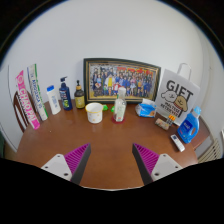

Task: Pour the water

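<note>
Between the two fingers, the claw stands wide open over bare wood, holding nothing; its purple pads face each other across a broad gap. Beneath it lies a brown wooden table.

Beyond the fingers, at about 12 o'clock, stands a small clear bottle with a red-and-white label, and just beside it at 11 o'clock a pale yellow cup; these two sit close together, apart from the fingers. Whether either holds water cannot be told.

Behind them a framed group photograph leans against the white wall.

Out at 10 o'clock is a row of bottles: a white one, a dark pump bottle and a brown one, with tall pink-and-white packages further out.

At 2 o'clock a white bag printed "GIFT" stands near the wall, with a blue spray bottle in front of it, small blue and brown items nearby, and a white object lying flat by the table edge.
</note>
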Demonstrator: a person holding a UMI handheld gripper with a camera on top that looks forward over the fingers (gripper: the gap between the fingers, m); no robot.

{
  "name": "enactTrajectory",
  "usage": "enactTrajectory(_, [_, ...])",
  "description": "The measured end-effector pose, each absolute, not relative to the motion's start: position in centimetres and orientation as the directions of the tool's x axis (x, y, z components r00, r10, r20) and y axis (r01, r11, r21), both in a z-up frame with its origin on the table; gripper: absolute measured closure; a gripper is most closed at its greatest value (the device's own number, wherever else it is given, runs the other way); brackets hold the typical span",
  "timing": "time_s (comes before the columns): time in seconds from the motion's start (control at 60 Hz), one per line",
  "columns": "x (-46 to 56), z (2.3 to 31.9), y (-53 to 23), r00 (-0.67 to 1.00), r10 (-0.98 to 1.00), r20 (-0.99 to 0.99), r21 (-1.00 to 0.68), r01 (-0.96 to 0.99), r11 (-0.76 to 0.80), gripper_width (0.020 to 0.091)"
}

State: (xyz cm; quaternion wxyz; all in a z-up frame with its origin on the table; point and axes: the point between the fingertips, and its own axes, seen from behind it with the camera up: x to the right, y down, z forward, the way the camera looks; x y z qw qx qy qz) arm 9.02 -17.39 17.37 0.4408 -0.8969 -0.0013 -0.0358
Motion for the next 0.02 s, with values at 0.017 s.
enactTrajectory(0.017, [8.94, 17.61, -17.63, 0.998, -0.025, 0.064, -0.793, 0.035, -0.609, 0.025])
